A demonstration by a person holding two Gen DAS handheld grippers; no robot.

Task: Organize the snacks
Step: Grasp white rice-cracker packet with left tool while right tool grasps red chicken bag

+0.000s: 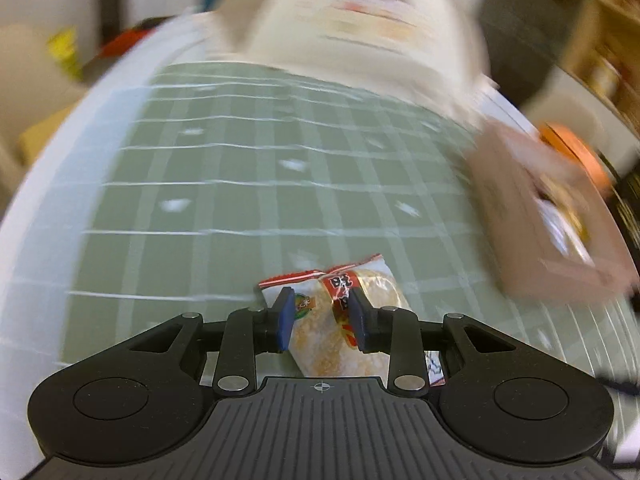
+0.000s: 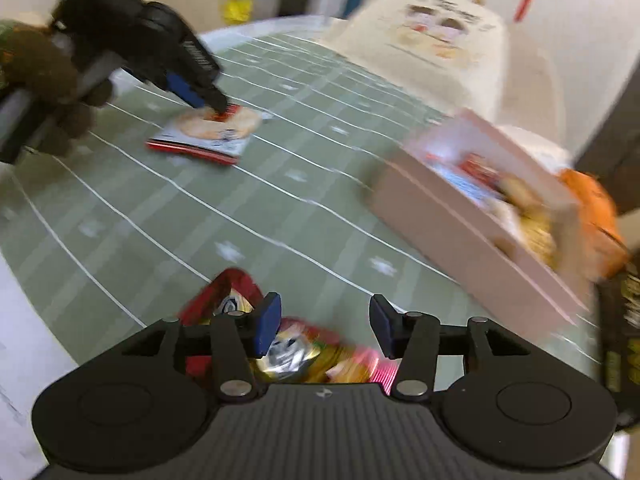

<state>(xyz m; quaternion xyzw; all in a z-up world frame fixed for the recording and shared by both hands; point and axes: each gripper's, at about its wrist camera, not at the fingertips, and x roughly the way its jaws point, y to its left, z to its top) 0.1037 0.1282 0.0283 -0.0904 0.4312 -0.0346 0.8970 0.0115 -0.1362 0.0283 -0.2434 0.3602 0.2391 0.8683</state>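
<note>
My left gripper [image 1: 320, 312] is shut on a rice cracker packet [image 1: 340, 320], white with red print, just above the green checked tablecloth [image 1: 240, 200]. The right wrist view shows the same left gripper [image 2: 216, 106] holding that packet [image 2: 212, 132] at the far left. My right gripper [image 2: 324, 324] is open over a red and gold snack packet [image 2: 296, 352] that lies under its fingers. A pink box [image 2: 472, 216] with several snacks inside stands to the right; it also shows in the left wrist view [image 1: 540, 216].
A large cream bag with a printed face [image 2: 440, 32] stands at the far side of the table, also seen from the left wrist [image 1: 360, 20]. An orange object [image 2: 596, 216] lies behind the pink box. Dark packaging [image 2: 620, 340] sits at the right edge.
</note>
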